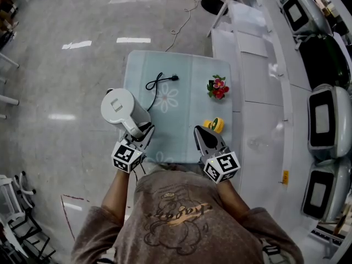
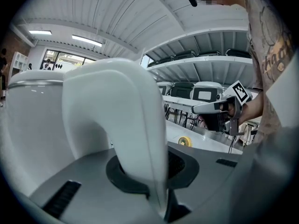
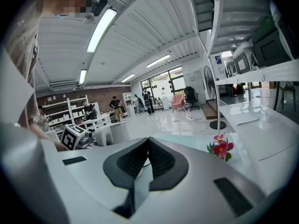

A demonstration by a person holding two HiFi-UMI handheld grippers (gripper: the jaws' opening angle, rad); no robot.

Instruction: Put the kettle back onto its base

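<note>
Now in hand: the white kettle (image 1: 118, 108), lid up, at the left edge of the small cloth-covered table (image 1: 187, 70), partly over the rim as seen from above.
Grip: the left gripper (image 1: 143, 131) has its jaws narrowed onto the kettle's handle (image 2: 140, 139), which fills the gap between them in the left gripper view.
Base: not to be made out in any view. It may lie hidden under the kettle's body.
Cord: a black power cord (image 1: 157, 82) lies on the cloth with its plug loose near the table's middle, and its other end runs toward the kettle.
Other hand: the right gripper (image 1: 198, 132) hangs over the near edge of the table, well apart from the kettle, jaws closed together on nothing.
Bystanders on the table: a small yellow object (image 1: 216, 125) just beside the right gripper and a sprig of red flowers (image 1: 218, 88) farther back.
Progress: the kettle is picked up and brought to the table's left side, so the carry looks largely done. Whether it hangs in the air or already touches down cannot be told from above.
Left to do: seat it squarely on the base, then open the jaws and draw the left gripper off the handle.
</note>
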